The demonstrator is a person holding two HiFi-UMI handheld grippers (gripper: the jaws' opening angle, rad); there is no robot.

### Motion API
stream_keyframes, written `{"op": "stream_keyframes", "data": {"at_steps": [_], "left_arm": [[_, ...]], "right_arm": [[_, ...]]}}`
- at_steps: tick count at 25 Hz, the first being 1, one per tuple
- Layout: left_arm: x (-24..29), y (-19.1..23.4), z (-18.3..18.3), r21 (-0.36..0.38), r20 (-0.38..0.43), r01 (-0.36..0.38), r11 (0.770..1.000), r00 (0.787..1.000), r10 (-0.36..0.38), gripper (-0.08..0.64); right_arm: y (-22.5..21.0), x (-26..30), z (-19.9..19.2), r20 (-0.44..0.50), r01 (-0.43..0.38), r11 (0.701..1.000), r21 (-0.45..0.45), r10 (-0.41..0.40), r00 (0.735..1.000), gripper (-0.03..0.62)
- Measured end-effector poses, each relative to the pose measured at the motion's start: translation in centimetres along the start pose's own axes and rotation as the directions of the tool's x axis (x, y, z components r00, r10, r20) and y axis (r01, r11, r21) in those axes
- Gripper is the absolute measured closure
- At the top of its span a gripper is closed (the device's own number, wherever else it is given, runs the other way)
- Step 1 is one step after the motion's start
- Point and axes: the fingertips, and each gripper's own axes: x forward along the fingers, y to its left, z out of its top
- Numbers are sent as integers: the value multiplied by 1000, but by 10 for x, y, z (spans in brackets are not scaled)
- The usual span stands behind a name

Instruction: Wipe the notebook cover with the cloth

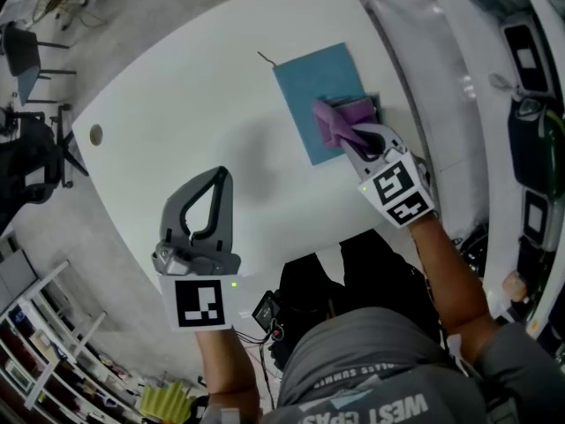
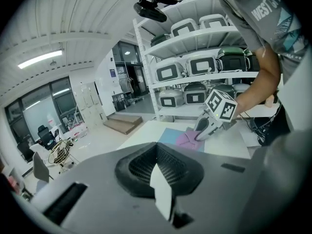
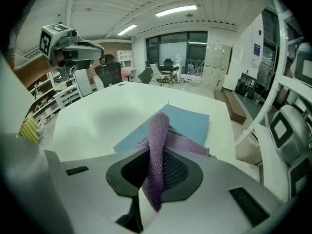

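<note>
From where I stand, the right claw (image 1: 346,136) is clamped tight on a mauve terry cloth (image 1: 335,117). A fold of the cloth stands up between its jaws, and the rest trails out from the tips onto a flat, pale blue rectangular notebook (image 1: 309,78). The notebook lies closed on the round white table (image 1: 177,87), right under and ahead of that claw.

Its long axis runs away from the claw's tips and a little to their left. The cloth covers only the near right part of the cover. The bare blue that has yet to be rubbed therefore lies forward of the tips and off to their left, as far as the far corner.

I would judge the wiping is under way but not finished. The next stroke should push the cloth out along that long axis, keeping it pressed flat. I cannot quite tell from here how hard the cloth bears on the cover.

The left claw (image 1: 219,177) is well apart from the notebook, off to the right claw's left and nearer the person. Its jaws are drawn together on nothing, above bare tabletop. The right claw is plainly the nearer of the two. With nothing pinning the notebook down, a firm stroke might make it slide.
</note>
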Motion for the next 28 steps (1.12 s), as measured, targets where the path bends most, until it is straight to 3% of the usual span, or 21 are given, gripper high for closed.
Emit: {"op": "stream_keyframes", "data": {"at_steps": [4,8,17,23,28], "left_arm": [[21,-10,20,23,17,37,999,999,-38,557],[35,-21,34,41,30,62,997,998,-64,557],[21,-15,6,-22,-3,9,1000,1000,-10,557],[-5,-3,-24,-68,-31,-44,997,999,42,557],[-15,4,-34,-66,-39,-56,996,998,54,557]], "right_arm": [[-37,-15,-16,-10,71,996,51,-71,997,523],[-47,-20,-22,-11,79,995,61,-79,997,523],[1,15,14,25,-49,998,-26,50,998,523],[49,43,50,34,-133,980,-146,139,990,523],[54,48,50,33,-136,983,-119,141,989,523]]}}
